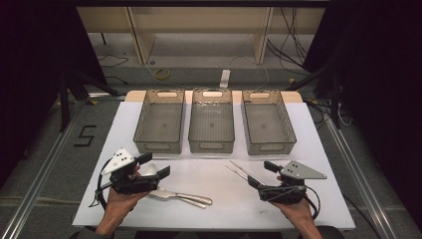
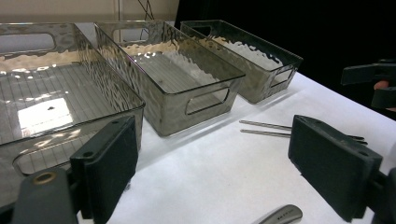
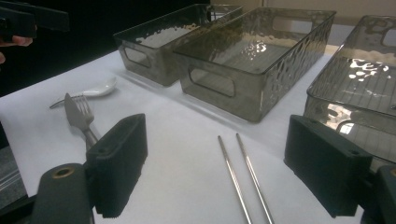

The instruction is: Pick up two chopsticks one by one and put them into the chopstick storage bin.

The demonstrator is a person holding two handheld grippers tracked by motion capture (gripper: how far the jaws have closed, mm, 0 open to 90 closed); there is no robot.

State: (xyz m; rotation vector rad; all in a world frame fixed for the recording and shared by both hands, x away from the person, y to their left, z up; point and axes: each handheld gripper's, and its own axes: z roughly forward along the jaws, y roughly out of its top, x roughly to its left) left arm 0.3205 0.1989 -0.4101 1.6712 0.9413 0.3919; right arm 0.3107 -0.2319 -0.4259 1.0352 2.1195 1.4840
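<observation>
My left gripper [image 1: 154, 165] hovers over the front left of the white table [image 1: 224, 209], open, with nothing between its pads [image 2: 107, 172]. A white spoon [image 1: 149, 170] lies just beneath it. A metal fork [image 3: 83, 112] and a knife [image 3: 71, 109] lie side by side near the front [image 1: 181, 197]. My right gripper [image 1: 262, 174] is open at the front right, with nothing between its jaws. A pair of metal chopsticks [image 1: 239, 170] lies on the table just ahead of them [image 3: 243, 177].
Three translucent grey bins stand in a row at the back: left [image 1: 158, 146], middle [image 1: 211, 146], right [image 1: 271, 147]. Nothing lies in any of them. Cables and a wooden frame [image 1: 144, 45] lie on the floor beyond the table.
</observation>
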